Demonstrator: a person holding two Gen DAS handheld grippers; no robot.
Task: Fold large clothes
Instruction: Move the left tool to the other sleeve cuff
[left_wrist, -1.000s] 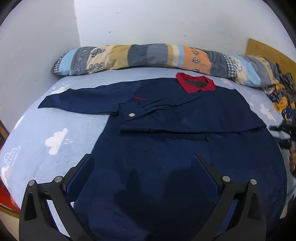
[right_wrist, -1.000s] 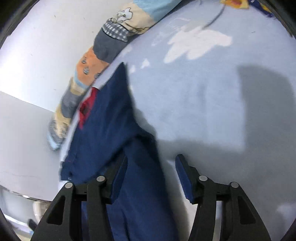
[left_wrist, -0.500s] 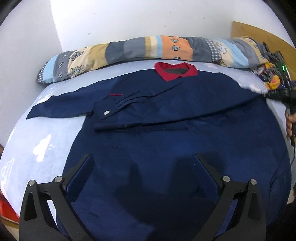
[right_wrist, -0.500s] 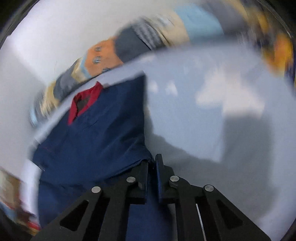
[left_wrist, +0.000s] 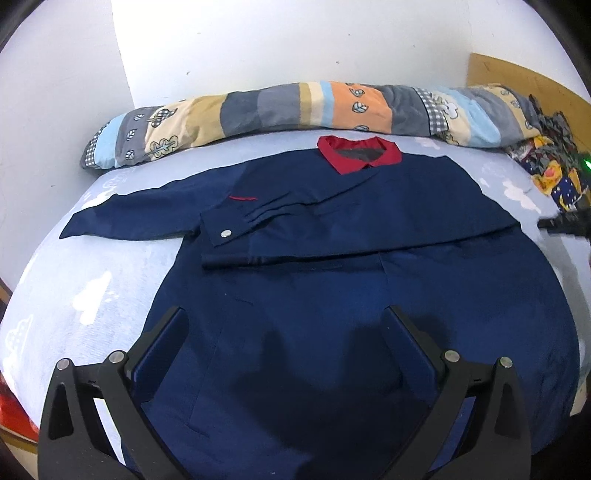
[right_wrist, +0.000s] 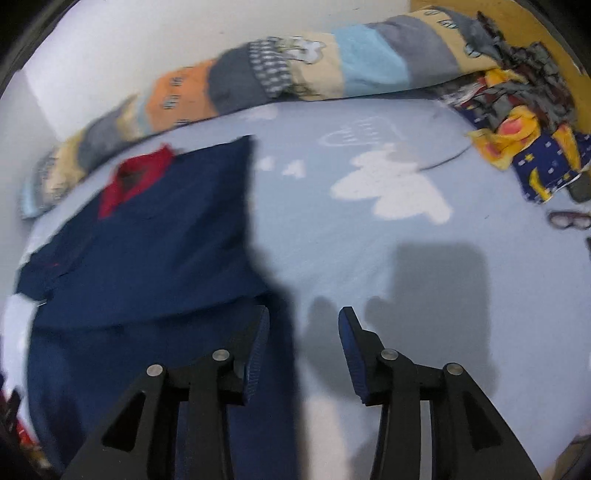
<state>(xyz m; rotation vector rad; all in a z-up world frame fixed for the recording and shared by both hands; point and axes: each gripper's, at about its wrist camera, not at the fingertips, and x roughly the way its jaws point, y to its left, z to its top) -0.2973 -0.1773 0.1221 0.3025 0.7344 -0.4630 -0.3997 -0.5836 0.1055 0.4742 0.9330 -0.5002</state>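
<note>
a big blue coat (left_wrist: 332, 295) lies flat on the bed (left_wrist: 92, 295), with its red collar (left_wrist: 360, 158) near the long striped pillow (left_wrist: 295, 107). one sleeve is folded across the chest. the other sleeve (left_wrist: 140, 218) sticks out to the side.

the left gripper (left_wrist: 284, 325) hangs over the bottom of the coat with its fingers wide apart, holding nothing. the right gripper (right_wrist: 303, 332) is spread too and holds nothing, at the coat's side edge.

i think the smooth cloth could slide or bunch up if only one layer gets pinched. the folded sleeve could slip back out if the coat is tugged hard.

i see no words or labels to read.
</note>
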